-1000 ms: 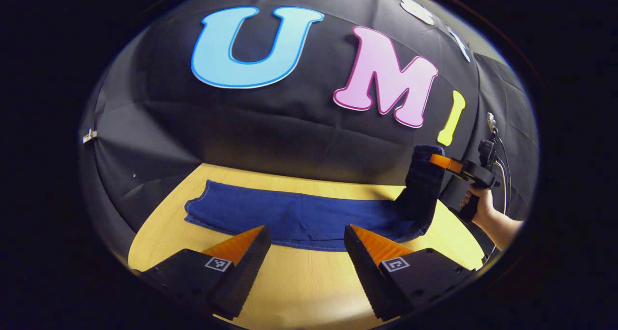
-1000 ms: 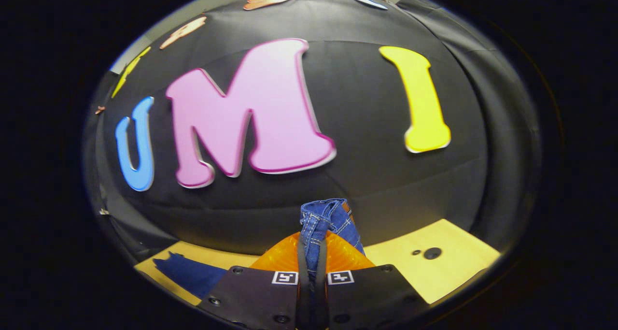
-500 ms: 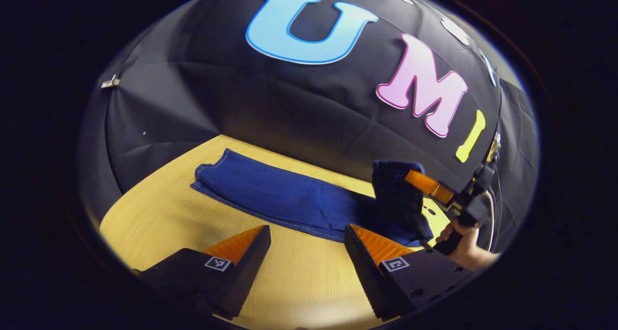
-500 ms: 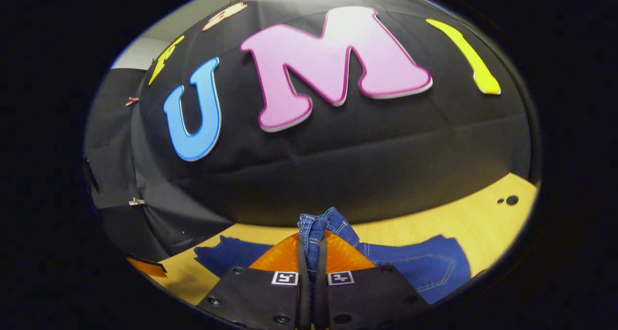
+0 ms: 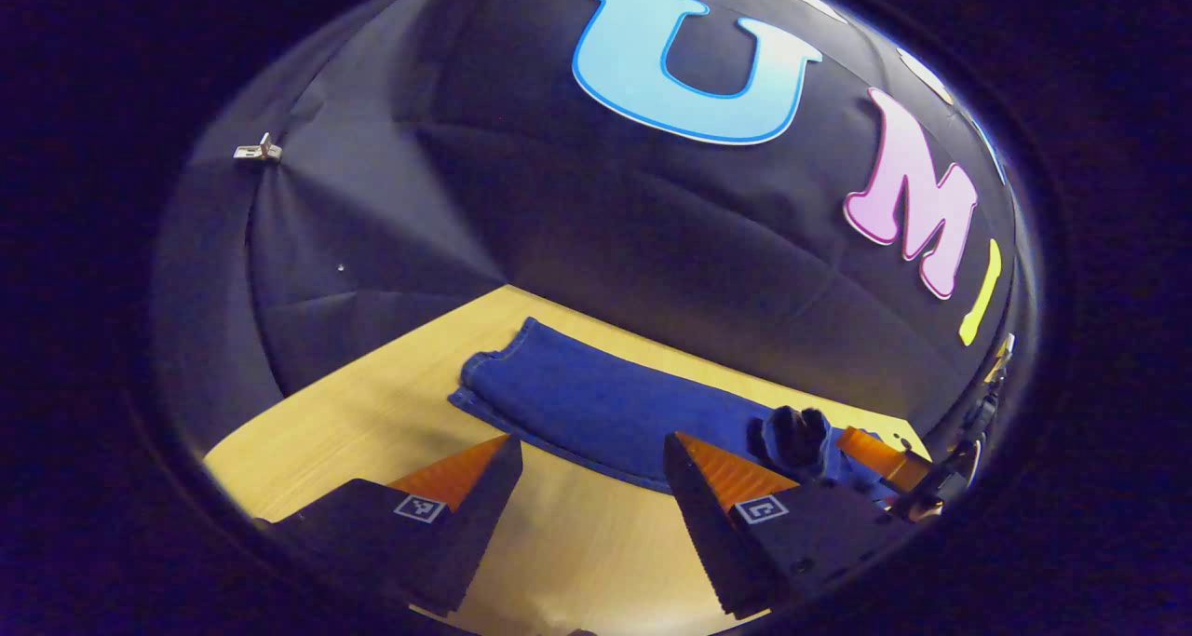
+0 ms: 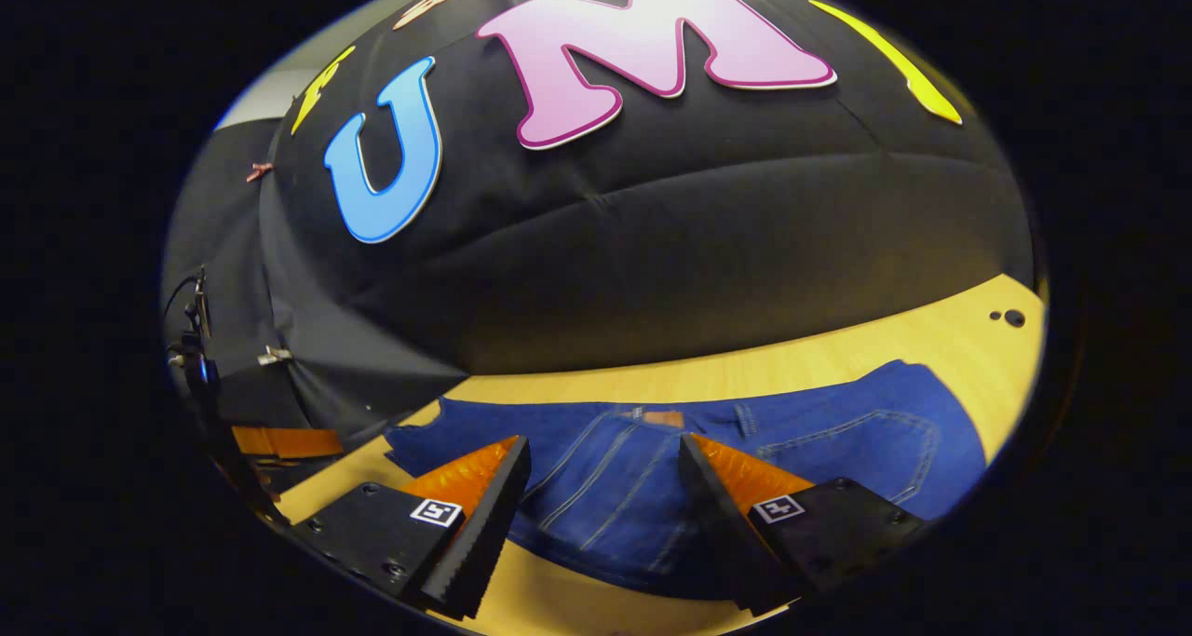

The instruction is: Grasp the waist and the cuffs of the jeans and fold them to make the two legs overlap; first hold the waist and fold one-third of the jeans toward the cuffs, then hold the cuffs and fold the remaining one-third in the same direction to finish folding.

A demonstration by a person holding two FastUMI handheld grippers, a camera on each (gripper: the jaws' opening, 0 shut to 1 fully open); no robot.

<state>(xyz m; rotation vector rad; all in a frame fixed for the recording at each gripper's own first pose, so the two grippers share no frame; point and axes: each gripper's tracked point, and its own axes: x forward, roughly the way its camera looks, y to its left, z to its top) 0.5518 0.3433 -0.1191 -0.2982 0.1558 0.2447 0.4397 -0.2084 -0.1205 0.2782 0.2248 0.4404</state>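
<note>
Dark blue jeans (image 5: 596,401) lie on the wooden table (image 5: 372,403) with the legs stacked and the cuffs pointing away to the left. In the right gripper view the waist part (image 6: 652,487) lies flat, folded over the legs, showing a back pocket (image 6: 866,440) and a brown patch (image 6: 663,419). My right gripper (image 6: 605,459) hovers open just above that waist part, nothing between its fingers. It also shows low at the right of the left gripper view (image 5: 829,442). My left gripper (image 5: 591,468) is open over bare table, short of the jeans' near edge.
The black cloth wall (image 6: 652,245) rises close behind the table. Two small dark holes (image 6: 1008,318) sit in the tabletop at the far right. The left gripper's orange finger (image 6: 284,442) shows at the table's left end. Bare wood (image 5: 577,561) lies in front of the jeans.
The right gripper carried the waist down onto the legs, then opened and let it go. The left gripper's view swung left and it stayed open.
</note>
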